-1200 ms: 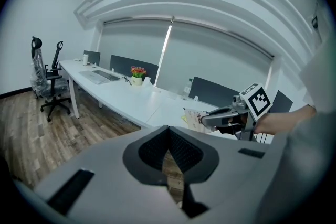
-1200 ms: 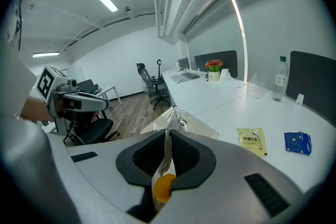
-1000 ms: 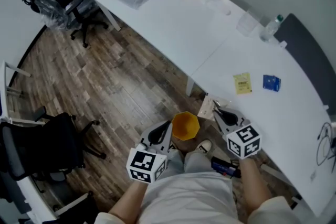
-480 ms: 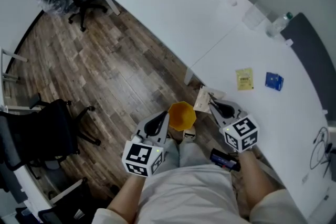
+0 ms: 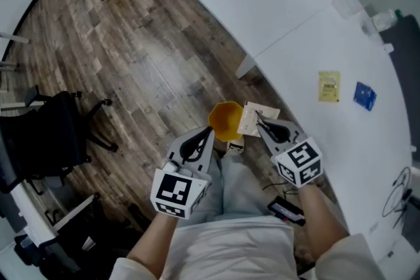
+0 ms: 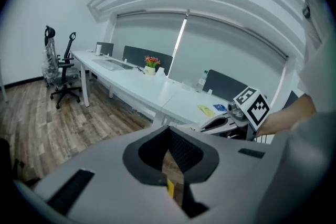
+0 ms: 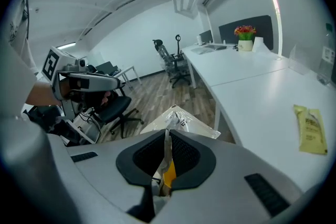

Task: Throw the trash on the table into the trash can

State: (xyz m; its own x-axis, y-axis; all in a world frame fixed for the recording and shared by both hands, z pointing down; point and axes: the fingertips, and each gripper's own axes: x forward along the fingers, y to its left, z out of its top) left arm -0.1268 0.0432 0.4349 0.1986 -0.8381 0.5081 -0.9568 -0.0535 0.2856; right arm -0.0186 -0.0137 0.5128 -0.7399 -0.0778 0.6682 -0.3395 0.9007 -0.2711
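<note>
1. The wrapper (image 5: 251, 119), clear with white print, is held by one edge in the right gripper (image 7: 166, 132). The jaws are closed onto that edge; the rest of the wrapper sticks out beyond the tips.
2. The wrapper hangs off the near edge of the table (image 5: 295, 42), just right of the orange bin (image 5: 226, 120) and overlapping its right rim in the head view. Whether it touches the rim cannot be told.
3. The bin stands on the wood floor (image 5: 151, 69), just off the near edge of the table and between the two gripper tips.
4. The left gripper (image 6: 169, 131) has its jaws together with nothing between them. Its tip points at the near left rim of the bin, close above it.
5. Two more items lie on the table, to the right of the bin and well apart from it: a yellow packet (image 5: 329, 86) and, just right of it, a blue packet (image 5: 364, 96). They lie near each other without touching.
6. A black chair (image 5: 46, 141) stands on the floor at the left. A pot of flowers (image 7: 244, 32) stands far along the table.
</note>
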